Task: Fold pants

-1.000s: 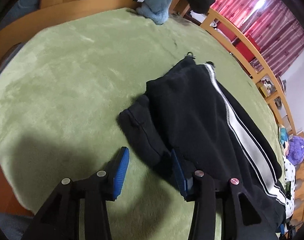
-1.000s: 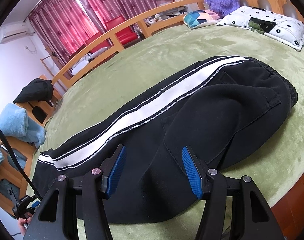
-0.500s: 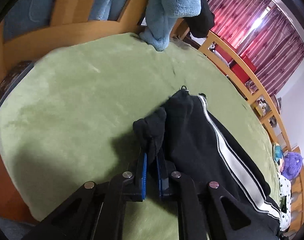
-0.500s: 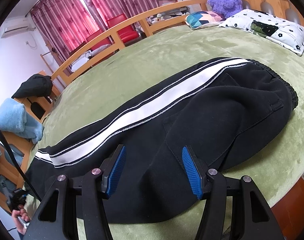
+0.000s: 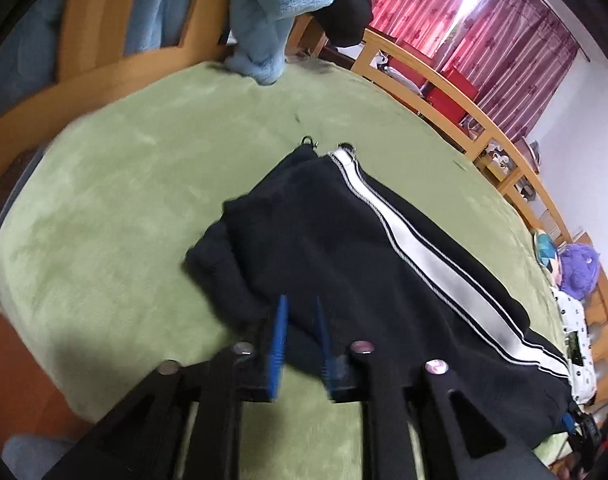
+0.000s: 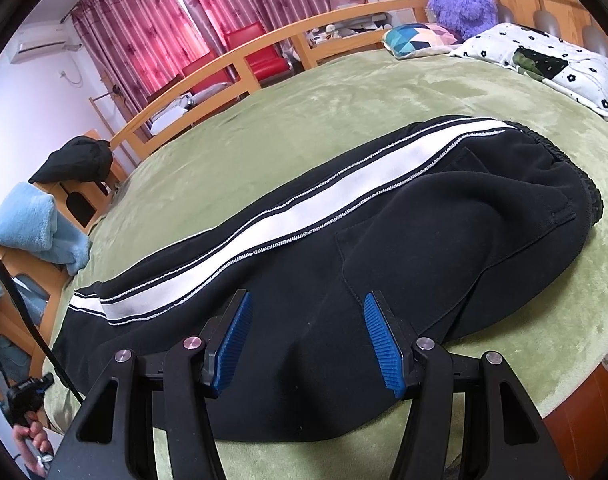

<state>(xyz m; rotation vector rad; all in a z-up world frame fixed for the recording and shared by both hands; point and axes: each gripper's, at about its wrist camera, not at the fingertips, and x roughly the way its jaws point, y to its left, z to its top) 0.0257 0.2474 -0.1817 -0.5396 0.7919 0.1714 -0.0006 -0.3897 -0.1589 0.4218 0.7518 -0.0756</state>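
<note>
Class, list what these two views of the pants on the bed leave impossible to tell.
- Left wrist view: motion blur hides whether the left tool grips the pants.
- Right wrist view: right tool covers the pants' near edge.
- Both views: whatever lies under the pants.

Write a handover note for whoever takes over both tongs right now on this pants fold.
Left tongs: nearly closed at the near edge of the pants by the cuffs; blurred, so a grip on cloth cannot be confirmed.
Right tongs: open, hovering over the thigh area, holding nothing.
Pants lie full length on the green bed, white stripe up, waistband toward the pillows.
Done: pants laid out, apparently leg on leg.
Left: fold cuffs to the waistband, then fold again.
</note>
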